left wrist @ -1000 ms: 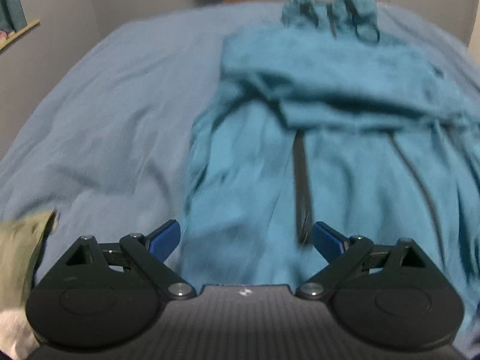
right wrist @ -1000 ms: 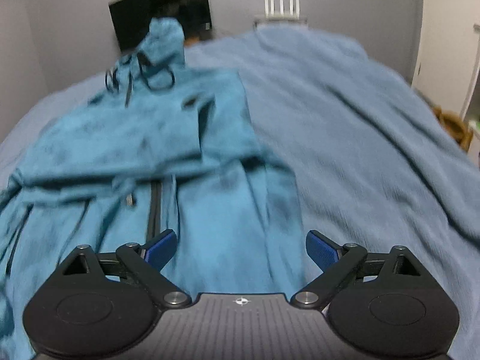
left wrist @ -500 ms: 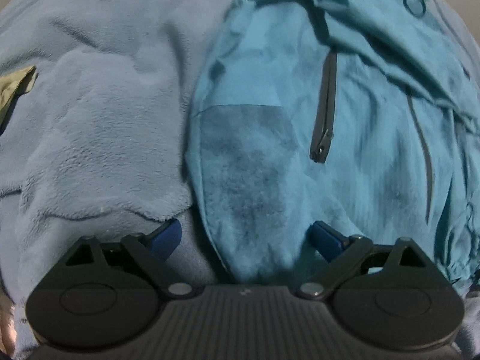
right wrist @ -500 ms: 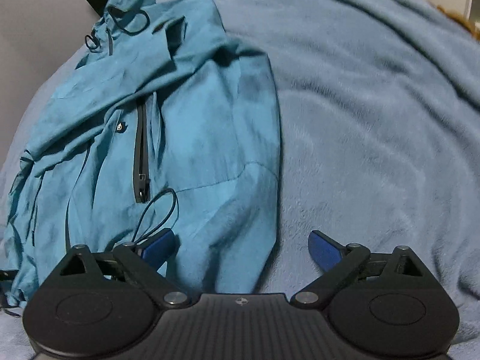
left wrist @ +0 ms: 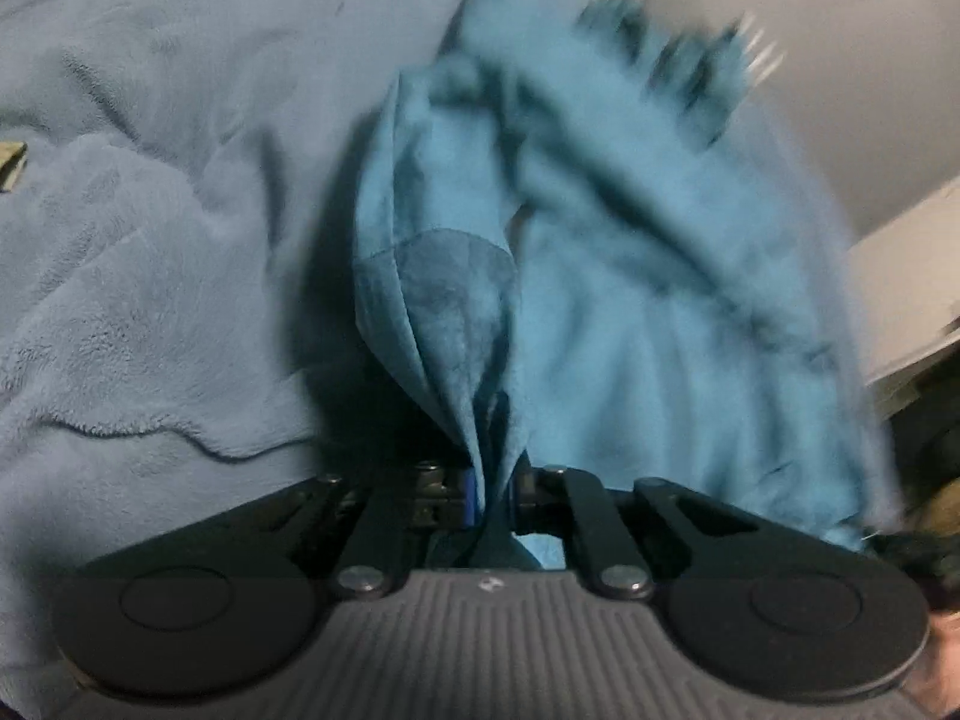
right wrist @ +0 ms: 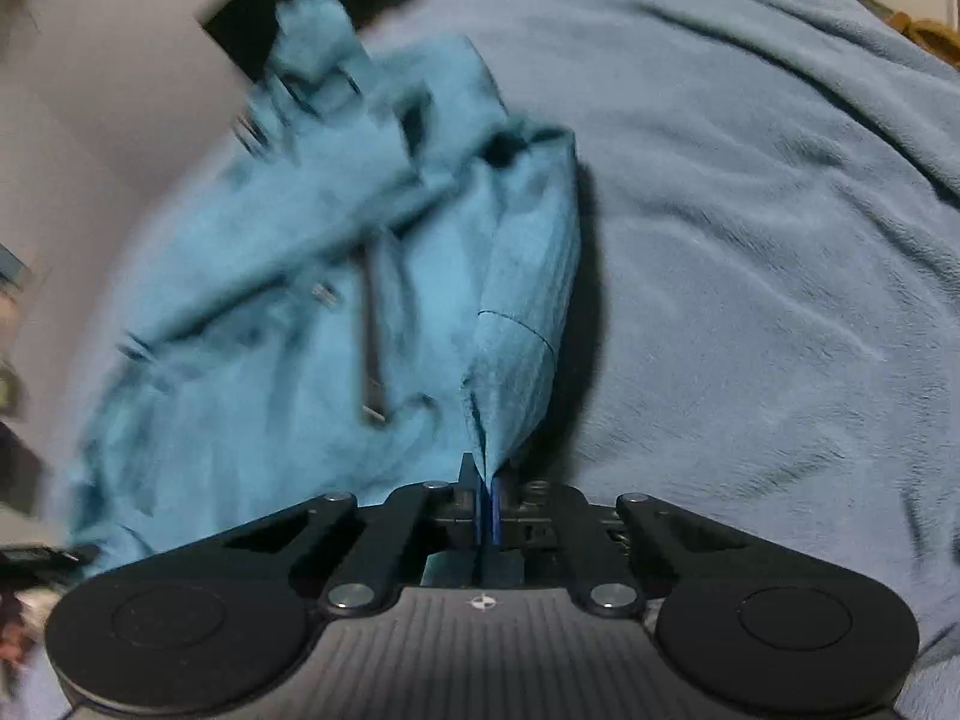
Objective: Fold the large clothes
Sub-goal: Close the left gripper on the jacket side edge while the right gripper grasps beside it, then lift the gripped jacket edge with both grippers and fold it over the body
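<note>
A teal zip-up hooded jacket [left wrist: 630, 300] lies on a light blue fleece blanket [left wrist: 150, 300], its bottom hem lifted. My left gripper [left wrist: 489, 489] is shut on the jacket's bottom left corner, and the cloth rises bunched from its jaws. In the right wrist view my right gripper [right wrist: 486, 501] is shut on the bottom right corner of the jacket [right wrist: 300, 300]. A dark zipper [right wrist: 372, 330] runs down the front, and the hood [right wrist: 312, 36] is at the far end. The jacket is blurred in both views.
The blue blanket [right wrist: 750, 240] covers the bed on both sides of the jacket. A dark screen [right wrist: 312, 6] stands against the grey wall beyond the hood. An olive cloth [left wrist: 12, 162] shows at the left edge.
Both grippers were open just above the jacket's bottom hem. They have now shut on its two bottom corners and lifted the hem off the blanket.
</note>
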A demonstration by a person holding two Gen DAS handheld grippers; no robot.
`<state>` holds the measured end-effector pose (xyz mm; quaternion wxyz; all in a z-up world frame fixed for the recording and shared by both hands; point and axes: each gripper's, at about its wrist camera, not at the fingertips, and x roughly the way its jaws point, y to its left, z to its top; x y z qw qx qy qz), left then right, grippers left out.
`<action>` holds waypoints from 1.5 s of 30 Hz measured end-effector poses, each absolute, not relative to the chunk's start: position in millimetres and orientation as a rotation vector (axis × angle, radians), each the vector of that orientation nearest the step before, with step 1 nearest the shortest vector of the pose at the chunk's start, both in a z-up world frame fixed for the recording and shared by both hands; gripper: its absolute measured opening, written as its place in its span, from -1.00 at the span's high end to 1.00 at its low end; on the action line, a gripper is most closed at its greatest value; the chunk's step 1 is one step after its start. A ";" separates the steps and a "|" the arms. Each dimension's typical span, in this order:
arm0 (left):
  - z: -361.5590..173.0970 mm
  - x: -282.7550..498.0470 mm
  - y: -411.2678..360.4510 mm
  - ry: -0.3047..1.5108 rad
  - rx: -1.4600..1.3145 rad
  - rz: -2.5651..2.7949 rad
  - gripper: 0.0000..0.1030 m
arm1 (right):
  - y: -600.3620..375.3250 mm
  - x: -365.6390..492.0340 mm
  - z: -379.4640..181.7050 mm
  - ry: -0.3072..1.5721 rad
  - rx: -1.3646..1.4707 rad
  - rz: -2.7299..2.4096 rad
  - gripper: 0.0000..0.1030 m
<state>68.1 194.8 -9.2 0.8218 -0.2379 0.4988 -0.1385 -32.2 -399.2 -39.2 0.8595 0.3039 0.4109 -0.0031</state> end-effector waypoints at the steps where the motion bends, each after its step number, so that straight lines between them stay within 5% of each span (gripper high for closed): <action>1: -0.8 63.5 201.2 1.025 -0.538 -0.313 0.93 | -403.3 -37.7 -31.5 0.828 0.677 0.012 0.94; 6: 26.6 45.9 212.5 0.954 -0.548 -0.380 0.94 | -428.8 -56.9 10.1 0.692 0.792 0.075 0.94; 12: 0.2 47.3 198.6 1.050 -0.446 -0.343 0.94 | -417.3 -41.2 -4.9 0.887 0.658 0.075 0.82; 14: -6.6 48.7 197.4 1.079 -0.444 -0.327 0.94 | -412.1 -38.2 -12.3 0.927 0.642 0.075 0.60; 16: -15.6 55.5 190.4 1.130 -0.402 -0.313 0.94 | -407.1 -33.4 -19.6 0.967 0.631 0.077 -0.31; 18: -22.9 60.4 181.2 1.170 -0.345 -0.302 0.91 | -395.8 -27.7 -27.8 1.014 0.598 0.102 -0.43; 20: -30.4 68.1 169.7 1.213 -0.268 -0.282 0.57 | -383.6 -21.5 -38.7 1.055 0.555 0.094 -0.30; 22: -40.0 72.8 161.8 1.276 -0.207 -0.251 0.36 | -375.9 -15.7 -44.9 1.084 0.509 0.070 0.34; 24: -36.7 72.5 159.5 1.259 -0.191 -0.276 0.41 | -374.0 -18.1 -42.7 1.057 0.496 0.090 0.66; 25: -32.1 69.5 160.6 1.234 -0.196 -0.300 0.78 | -373.3 -20.0 -39.4 1.035 0.490 0.097 0.76; 32: 10.0 56.2 197.5 1.005 -0.578 -0.424 0.94 | -423.6 -61.2 5.3 0.814 0.737 0.165 0.85; 45: 85.1 11.7 239.6 0.787 -0.738 -0.635 0.95 | -483.9 -162.7 111.7 0.575 0.782 0.255 0.86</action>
